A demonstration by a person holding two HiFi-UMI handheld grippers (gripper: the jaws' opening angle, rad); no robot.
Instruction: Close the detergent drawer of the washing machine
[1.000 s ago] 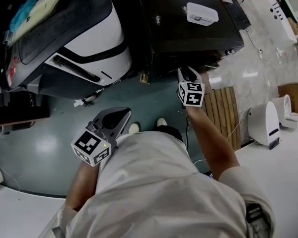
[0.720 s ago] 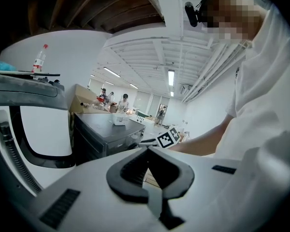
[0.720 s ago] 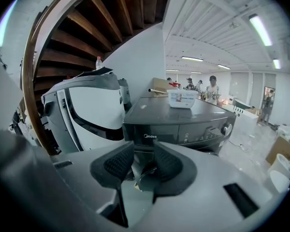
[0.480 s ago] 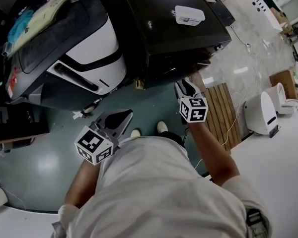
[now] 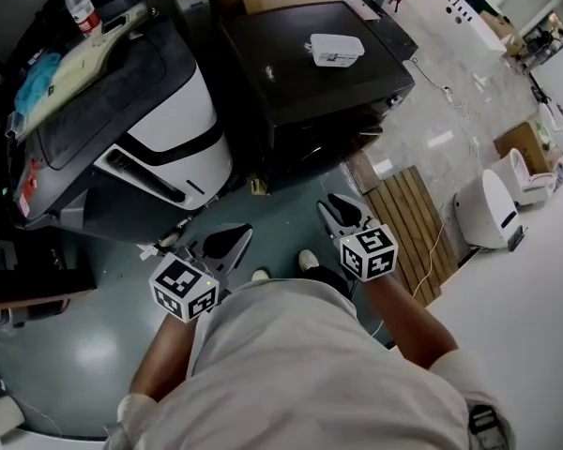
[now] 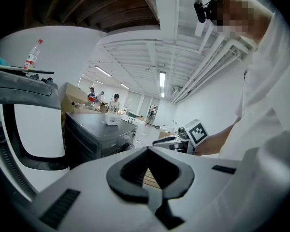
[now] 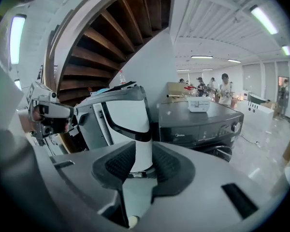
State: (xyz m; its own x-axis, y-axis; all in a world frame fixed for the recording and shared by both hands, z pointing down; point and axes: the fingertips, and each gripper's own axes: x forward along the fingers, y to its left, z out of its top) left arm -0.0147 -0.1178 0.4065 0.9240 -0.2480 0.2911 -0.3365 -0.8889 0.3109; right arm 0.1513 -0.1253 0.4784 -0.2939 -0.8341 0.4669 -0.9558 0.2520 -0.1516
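At the upper left of the head view, a water bottle [image 5: 78,7] is seen upright on a white and grey appliance [image 5: 183,111], with a blue cloth [image 5: 39,71] lying on the same lid. Below it, left of centre, the left hand-held gripper [image 5: 238,235] is held over the green floor [image 5: 84,336]. Its jaws are brought together at the tips and nothing is clamped between them. In the left gripper view only wooden slats are glimpsed through the opening behind the closed tips. At the top centre, the black washing machine [image 5: 300,82] is shown with a white box [image 5: 336,50] resting on its lid. The detergent drawer [image 7: 181,136] is placed at the left end of that machine's upper front panel. In the right gripper view it appears to lie flush with the panel, and a round knob [image 7: 237,126] is seen at the panel's other end. Just right of centre, the right hand-held gripper [image 5: 342,206] is held clear of the washing machine and apart from the drawer. Its jaws stand apart and have just been closing, and nothing is held between them; the white and grey appliance is seen far off through the gap. To the right, a wooden slatted mat [image 5: 413,218] is laid on the floor beside the washing machine, and a white rounded appliance [image 5: 488,209] is stood further right. The lower frame is filled by the person's white shirt [image 5: 300,364].
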